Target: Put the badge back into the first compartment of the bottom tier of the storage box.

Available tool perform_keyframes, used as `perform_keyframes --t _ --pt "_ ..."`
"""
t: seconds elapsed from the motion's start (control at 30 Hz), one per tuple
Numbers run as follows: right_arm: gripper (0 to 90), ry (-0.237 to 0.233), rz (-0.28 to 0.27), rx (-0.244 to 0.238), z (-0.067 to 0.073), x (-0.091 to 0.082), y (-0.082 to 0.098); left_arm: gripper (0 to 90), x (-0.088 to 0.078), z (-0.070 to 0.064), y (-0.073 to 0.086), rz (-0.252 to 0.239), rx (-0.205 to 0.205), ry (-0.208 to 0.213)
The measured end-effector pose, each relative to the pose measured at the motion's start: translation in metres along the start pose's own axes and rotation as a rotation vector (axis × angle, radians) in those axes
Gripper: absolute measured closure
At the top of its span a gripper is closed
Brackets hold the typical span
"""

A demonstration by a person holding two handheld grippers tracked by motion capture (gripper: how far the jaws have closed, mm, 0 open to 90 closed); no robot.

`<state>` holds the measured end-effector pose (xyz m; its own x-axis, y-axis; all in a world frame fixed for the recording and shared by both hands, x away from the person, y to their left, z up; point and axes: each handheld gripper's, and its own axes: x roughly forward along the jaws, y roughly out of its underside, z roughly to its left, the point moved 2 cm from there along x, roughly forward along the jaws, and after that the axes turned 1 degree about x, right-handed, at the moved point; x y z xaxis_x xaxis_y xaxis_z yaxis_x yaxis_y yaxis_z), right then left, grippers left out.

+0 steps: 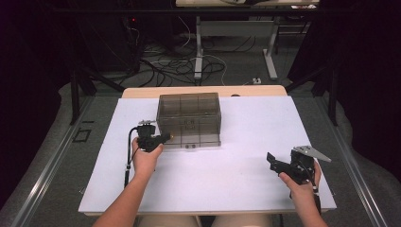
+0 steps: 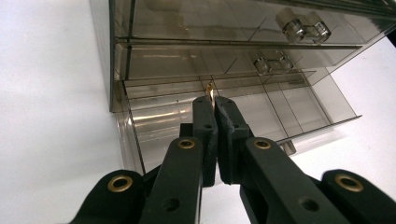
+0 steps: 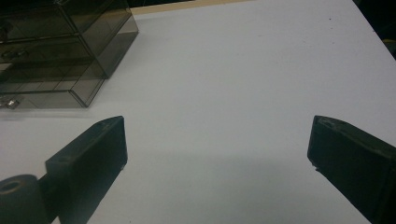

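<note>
A smoky clear drawer cabinet point(image 1: 189, 119) stands toward the far middle of the white table point(image 1: 236, 165), its lowest drawer point(image 2: 261, 112) pulled out. The left claw point(image 2: 214, 99) — jaws pinched on a small brass-coloured object point(image 2: 210, 88) — hovers over that drawer. The right claw point(image 3: 217, 140) gapes wide above bare table, well apart.

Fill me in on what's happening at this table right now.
A person sits at a white table with a gripper in each hand. The left gripper is shut on a small gold-coloured object, held at the open bottom drawer of a smoky see-through drawer box. The two drawers above are closed. The right gripper is open, off to the side above bare table, holding nothing.
</note>
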<state>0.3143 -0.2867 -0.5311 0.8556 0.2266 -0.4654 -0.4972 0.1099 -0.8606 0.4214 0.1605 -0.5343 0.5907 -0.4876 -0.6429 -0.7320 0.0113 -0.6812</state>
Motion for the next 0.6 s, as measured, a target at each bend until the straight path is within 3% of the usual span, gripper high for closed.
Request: perform_keyframes --t 0.17,0.2,0.3,0.53,0.6 --pt "4.3 0.0 0.001 -0.007 -0.0004 0.0001 -0.0002 88.3 0.0035 -0.0017 0.0007 -0.004 -0.003 -0.004" --pt "4.3 0.001 0.025 -0.01 -0.0005 -0.0017 -0.0004 88.3 0.0039 -0.0021 0.0007 0.0 -0.004 -0.005" --pt "4.4 -0.001 0.0 0.0 0.0 0.0 -0.0001 88.3 0.0051 -0.0028 0.0012 0.01 -0.004 -0.002" --pt "4.3 0.0 0.001 -0.002 -0.0003 -0.0001 0.0 88.2 0.0091 -0.0053 0.0023 0.013 0.005 -0.009" --pt "4.3 0.0 0.023 -0.009 -0.0007 -0.0016 -0.0002 88.1 0.0099 -0.0059 0.0026 0.019 0.001 -0.003"
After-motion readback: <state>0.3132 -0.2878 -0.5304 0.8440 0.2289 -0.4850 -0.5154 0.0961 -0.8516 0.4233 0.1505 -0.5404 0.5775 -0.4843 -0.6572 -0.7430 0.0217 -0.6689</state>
